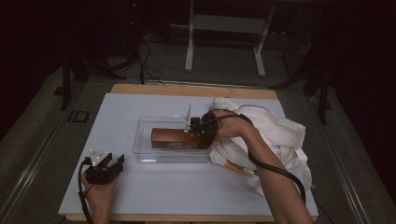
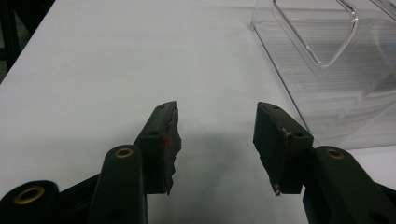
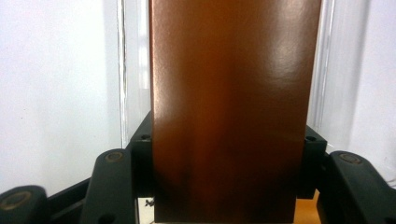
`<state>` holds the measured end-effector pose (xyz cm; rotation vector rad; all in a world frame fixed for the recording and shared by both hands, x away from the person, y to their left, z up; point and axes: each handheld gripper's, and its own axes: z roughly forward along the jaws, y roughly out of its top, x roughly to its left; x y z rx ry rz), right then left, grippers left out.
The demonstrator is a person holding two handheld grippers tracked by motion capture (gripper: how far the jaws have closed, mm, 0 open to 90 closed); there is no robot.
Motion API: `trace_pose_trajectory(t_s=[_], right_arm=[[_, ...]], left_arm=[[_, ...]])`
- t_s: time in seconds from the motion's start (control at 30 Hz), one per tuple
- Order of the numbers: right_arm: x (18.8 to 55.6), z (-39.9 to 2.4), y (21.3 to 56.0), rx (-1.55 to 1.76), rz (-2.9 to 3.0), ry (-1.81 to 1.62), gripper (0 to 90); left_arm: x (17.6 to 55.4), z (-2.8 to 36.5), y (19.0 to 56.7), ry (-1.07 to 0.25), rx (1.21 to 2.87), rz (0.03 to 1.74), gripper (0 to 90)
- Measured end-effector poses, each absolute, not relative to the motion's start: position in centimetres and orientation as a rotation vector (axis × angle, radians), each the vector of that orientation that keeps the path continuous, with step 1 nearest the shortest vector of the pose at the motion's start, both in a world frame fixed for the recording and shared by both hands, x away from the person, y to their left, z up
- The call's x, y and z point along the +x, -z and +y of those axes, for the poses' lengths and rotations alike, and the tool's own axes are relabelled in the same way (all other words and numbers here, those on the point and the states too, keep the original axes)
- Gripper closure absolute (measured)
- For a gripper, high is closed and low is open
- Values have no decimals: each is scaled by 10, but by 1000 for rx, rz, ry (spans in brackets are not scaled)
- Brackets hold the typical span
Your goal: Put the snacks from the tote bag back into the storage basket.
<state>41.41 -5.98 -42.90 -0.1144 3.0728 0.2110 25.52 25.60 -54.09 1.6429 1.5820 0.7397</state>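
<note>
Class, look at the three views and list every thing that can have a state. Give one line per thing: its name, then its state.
Left hand-held gripper: open, nothing between the jaws, low over the table beside the bin.
Right hand-held gripper: shut on the brown box, at its right end.
Brown box: gripped, lying lengthwise inside the bin.
Clear plastic bin: upright, open-topped.
White cloth bag: crumpled, lying right of the bin.

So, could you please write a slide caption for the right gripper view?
Right claw shut on a brown box inside the clear plastic bin.
</note>
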Motion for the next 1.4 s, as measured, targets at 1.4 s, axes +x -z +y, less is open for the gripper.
trace_pose_trajectory(t_s=[1.4], right_arm=[[414,-50,461,-131,3103,-90,430]], left_arm=[[255,256,541,-739,1643,1581,508]])
